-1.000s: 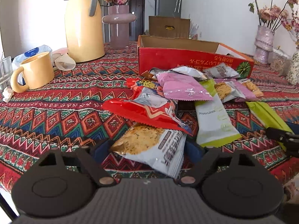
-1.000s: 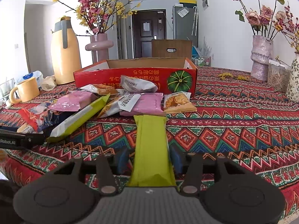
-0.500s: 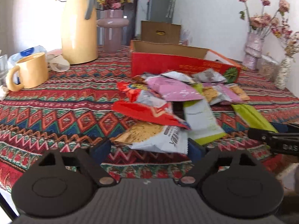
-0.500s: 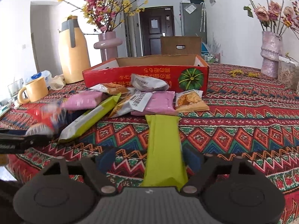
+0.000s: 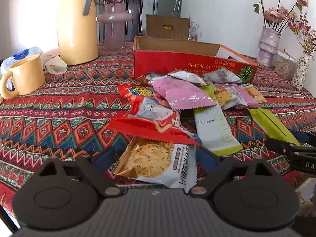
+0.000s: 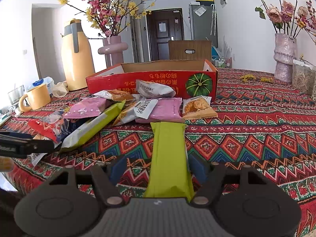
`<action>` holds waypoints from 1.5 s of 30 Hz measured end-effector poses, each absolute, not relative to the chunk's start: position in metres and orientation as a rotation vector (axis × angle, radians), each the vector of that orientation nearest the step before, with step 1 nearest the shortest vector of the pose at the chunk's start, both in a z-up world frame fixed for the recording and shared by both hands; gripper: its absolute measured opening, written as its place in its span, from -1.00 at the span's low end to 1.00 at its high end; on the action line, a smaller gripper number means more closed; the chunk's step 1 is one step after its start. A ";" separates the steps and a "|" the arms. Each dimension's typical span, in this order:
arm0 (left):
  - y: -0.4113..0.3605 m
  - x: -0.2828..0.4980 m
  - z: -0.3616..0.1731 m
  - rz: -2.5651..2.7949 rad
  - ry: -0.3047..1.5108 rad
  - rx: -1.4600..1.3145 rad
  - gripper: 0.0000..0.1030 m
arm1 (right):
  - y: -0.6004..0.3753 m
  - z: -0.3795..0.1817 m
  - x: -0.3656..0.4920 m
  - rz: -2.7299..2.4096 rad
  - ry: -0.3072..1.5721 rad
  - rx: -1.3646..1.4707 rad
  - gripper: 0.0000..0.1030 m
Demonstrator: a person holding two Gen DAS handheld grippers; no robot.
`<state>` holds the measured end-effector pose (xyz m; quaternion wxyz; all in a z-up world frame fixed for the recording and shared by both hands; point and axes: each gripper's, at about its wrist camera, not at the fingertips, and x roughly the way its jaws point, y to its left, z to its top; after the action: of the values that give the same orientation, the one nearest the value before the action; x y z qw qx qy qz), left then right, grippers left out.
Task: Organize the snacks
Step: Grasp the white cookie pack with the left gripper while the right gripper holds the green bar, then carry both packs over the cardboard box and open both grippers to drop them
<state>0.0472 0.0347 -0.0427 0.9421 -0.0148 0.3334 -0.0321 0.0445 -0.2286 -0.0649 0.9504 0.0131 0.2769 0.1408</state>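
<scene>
Left wrist: glossy crinkled biscuit packet flat on the woven-patterned bench, between left gripper jaws just closing (gaps both sides).

Right wrist: smooth lime-green bar wrapper, long axis pointing away toward the red cardboard box, between right gripper jaws, just narrowing, left gap visible.

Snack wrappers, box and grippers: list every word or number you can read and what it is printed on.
"2025/12/25": on the pale green-and-white bar wrapper.
"DA", cut off at the frame edge: on the right gripper's finger.
Upside-down yellow Chinese characters on the red box: too unclear to transcribe.
Chinese characters on the cookie packet between the left gripper's fingers: too unclear to transcribe.
Small print on the pink packet: too small.
</scene>
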 end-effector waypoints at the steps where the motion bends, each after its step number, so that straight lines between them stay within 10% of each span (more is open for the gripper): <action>1: 0.034 0.047 -0.044 -0.064 0.682 -0.028 0.65 | -0.228 -0.065 0.044 0.286 0.562 0.024 0.35; 13: 0.032 0.036 -0.043 -0.063 0.654 -0.006 0.30 | -0.239 -0.063 0.043 0.255 0.558 0.038 -0.33; 45: 0.035 0.013 0.019 -0.026 0.430 -0.005 0.30 | -0.239 -0.023 0.025 0.249 0.402 0.021 -0.37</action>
<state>0.0127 0.0350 0.0193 0.9769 -0.0026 0.2131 -0.0127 0.0245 -0.2393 -0.0235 0.9721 0.0102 0.1994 0.1236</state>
